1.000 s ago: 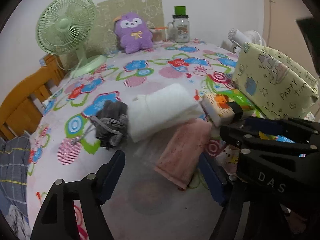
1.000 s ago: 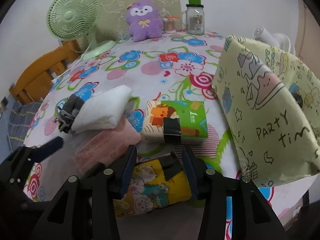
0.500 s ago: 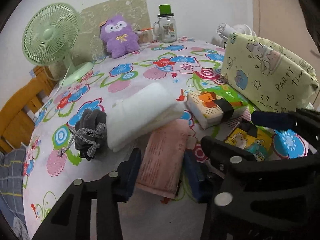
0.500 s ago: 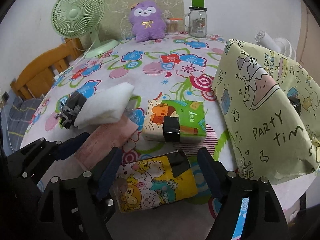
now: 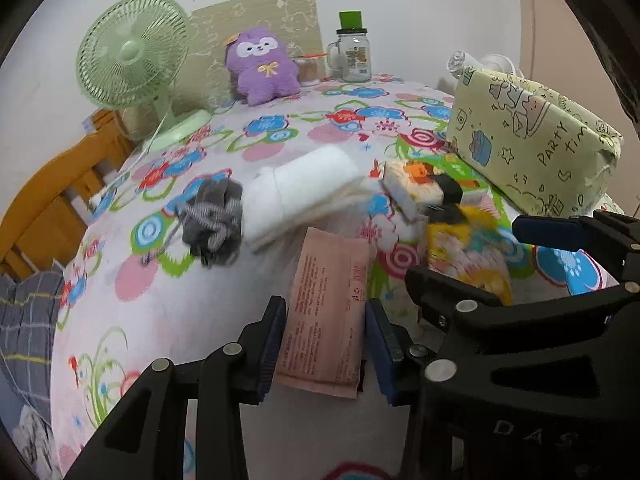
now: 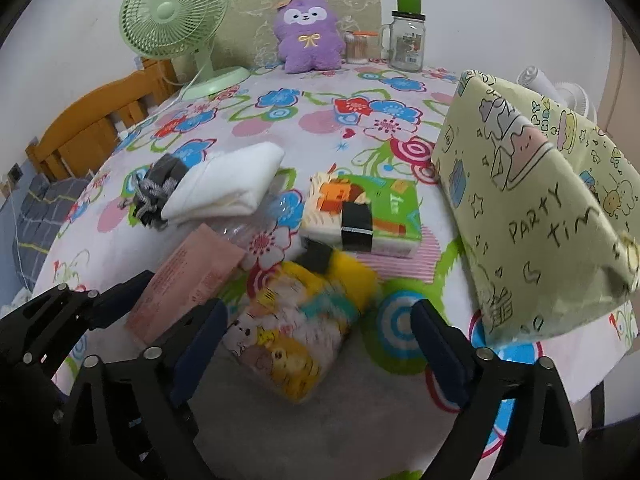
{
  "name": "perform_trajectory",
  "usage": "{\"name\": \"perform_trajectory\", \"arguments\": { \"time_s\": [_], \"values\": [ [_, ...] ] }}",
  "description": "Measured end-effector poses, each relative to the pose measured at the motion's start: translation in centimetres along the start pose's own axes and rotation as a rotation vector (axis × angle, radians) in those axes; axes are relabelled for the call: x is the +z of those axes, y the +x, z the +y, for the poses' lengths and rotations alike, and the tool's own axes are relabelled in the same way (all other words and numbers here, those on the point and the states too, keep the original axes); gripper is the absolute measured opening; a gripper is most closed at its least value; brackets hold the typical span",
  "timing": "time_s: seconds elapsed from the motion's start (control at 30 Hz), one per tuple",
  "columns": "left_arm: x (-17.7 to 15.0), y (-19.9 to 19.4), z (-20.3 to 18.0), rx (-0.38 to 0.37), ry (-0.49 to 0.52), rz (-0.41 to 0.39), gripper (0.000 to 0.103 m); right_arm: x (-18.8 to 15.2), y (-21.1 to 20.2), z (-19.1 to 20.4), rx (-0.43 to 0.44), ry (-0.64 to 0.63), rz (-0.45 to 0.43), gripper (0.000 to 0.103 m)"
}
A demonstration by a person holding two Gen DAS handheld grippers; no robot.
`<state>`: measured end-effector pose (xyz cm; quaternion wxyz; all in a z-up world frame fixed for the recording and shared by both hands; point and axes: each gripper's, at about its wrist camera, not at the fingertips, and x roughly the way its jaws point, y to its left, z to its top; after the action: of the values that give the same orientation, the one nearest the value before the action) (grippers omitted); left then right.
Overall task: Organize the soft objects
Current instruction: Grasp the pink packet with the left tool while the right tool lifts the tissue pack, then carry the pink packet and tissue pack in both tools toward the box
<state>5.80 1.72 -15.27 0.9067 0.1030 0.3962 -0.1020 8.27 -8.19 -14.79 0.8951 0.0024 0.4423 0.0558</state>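
On the flowered tablecloth (image 5: 168,304), a flat pink packet (image 5: 328,280) lies between the pads of my left gripper (image 5: 326,340), which press on its near end. My right gripper (image 6: 318,344) is opening, its jaws wide around a yellow cartoon tissue pack (image 6: 304,320) that rests on the table, free of both pads. Behind these lie a green tissue pack (image 6: 368,212) with a black band, a folded white towel (image 5: 304,188) and a grey knitted bundle (image 5: 214,220). A purple plush (image 6: 308,36) sits at the back.
A large yellow-green "Party time" bag (image 6: 528,200) fills the right side of the table. A green fan (image 6: 172,8) stands back left, a glass jar (image 6: 408,40) back right. A wooden chair (image 6: 92,128) is beside the table's left edge.
My left gripper's jaws narrowed onto the pink packet, which now lies nearer and apart from the white towel. My right gripper's jaws spread wide and let go of the yellow pack.
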Motion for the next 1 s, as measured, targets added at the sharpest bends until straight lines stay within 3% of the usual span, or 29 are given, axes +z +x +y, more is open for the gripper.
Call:
{"name": "perform_trajectory", "arguments": {
  "time_s": [0.17, 0.23, 0.3, 0.33, 1.0],
  "values": [
    [-0.7, -0.4, 0.0, 0.003, -0.039, -0.009, 0.041, -0.8, 0.4, -0.3, 0.031, 0.05, 0.003, 0.097],
    [-0.6, -0.3, -0.1, 0.006, -0.043, -0.01, 0.041, -0.9, 0.3, -0.2, 0.019, 0.058, -0.006, 0.086],
    [-0.5, -0.2, -0.2, 0.002, -0.048, -0.008, 0.041, -0.7, 0.2, 0.0, -0.003, 0.051, -0.013, 0.061],
    [-0.5, -0.2, -0.2, 0.0, -0.052, -0.009, 0.041, -0.6, 0.2, 0.0, -0.007, 0.045, -0.009, 0.053],
    [1.0, -4.4, -0.1, 0.005, -0.096, -0.091, 0.041, 0.3, -5.0, 0.2, 0.012, 0.015, -0.108, 0.05]
  ]
}}
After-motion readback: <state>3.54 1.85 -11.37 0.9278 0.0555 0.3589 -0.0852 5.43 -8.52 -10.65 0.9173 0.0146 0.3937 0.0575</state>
